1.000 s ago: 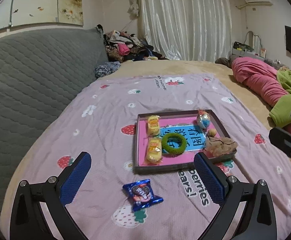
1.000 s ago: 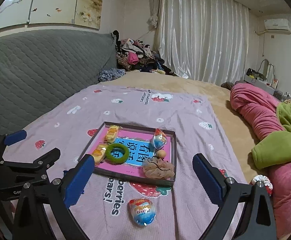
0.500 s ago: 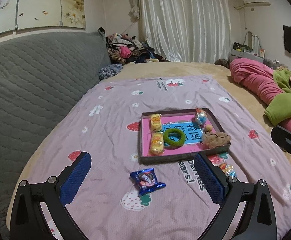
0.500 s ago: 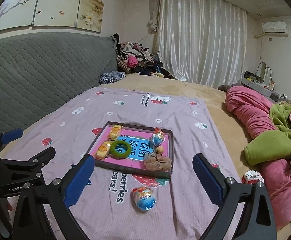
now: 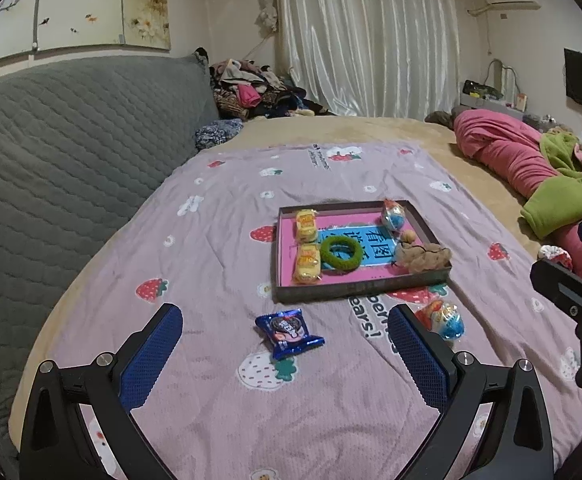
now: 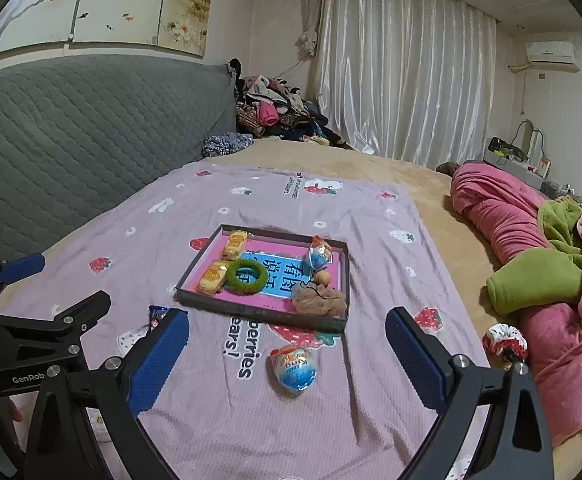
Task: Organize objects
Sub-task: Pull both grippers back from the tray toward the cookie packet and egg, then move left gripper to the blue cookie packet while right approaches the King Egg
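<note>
Snacks and small things lie spread over a lilac strawberry-print blanket point(image 5: 219, 248) on the bed. Furthest left is a blue cookie packet point(image 5: 288, 333), lying loose on the blanket between the fingers of the left gripper point(image 5: 285, 350), whose jaws stand wide with nothing in them. Behind it sits a shallow dark tray point(image 5: 355, 286) with a pink floor, holding two yellow snack packs point(image 5: 306, 263) along its left side, a green ring point(image 5: 339, 254) in the middle, and an egg-shaped packet point(image 5: 394, 216) and a brown scrunchie point(image 5: 425, 258) on its right. Just right of the tray's near corner lies a blue-and-orange egg treat point(image 6: 294, 368), loose on the blanket ahead of the right gripper point(image 6: 287, 354), which is also spread wide and empty. A red-and-white scrunchie point(image 6: 505, 340) rests by the pink quilt point(image 6: 531, 232).
</note>
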### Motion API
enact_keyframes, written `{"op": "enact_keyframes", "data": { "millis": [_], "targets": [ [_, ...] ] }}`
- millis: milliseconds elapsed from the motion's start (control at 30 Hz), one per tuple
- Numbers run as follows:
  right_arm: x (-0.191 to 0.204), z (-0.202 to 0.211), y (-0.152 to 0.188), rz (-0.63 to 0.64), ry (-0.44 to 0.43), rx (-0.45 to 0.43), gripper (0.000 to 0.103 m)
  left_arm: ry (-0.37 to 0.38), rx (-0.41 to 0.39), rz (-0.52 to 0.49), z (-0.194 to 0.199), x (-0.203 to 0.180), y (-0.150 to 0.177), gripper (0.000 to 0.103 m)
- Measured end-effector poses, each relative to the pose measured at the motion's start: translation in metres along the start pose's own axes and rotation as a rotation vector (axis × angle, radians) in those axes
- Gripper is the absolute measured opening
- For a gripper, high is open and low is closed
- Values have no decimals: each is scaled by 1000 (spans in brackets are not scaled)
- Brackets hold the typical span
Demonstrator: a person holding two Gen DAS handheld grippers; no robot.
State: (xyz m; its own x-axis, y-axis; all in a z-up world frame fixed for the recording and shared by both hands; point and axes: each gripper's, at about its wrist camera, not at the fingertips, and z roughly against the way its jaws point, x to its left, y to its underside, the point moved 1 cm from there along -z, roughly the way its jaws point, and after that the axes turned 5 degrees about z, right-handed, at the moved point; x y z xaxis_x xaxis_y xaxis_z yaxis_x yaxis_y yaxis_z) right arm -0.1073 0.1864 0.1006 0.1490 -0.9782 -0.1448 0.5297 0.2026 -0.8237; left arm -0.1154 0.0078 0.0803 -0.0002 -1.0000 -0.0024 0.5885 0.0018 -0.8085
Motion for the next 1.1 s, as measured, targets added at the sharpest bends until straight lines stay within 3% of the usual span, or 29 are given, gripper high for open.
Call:
{"op": "enact_keyframes", "data": {
  "millis": [600,1100],
  "targets": [
    [16,11,24,-14,-30,21,100,0,33,6,9,8,28,103],
    [19,7,32,-7,-21,44,100,3,39,19,7,12,33,103]
  ]
}}
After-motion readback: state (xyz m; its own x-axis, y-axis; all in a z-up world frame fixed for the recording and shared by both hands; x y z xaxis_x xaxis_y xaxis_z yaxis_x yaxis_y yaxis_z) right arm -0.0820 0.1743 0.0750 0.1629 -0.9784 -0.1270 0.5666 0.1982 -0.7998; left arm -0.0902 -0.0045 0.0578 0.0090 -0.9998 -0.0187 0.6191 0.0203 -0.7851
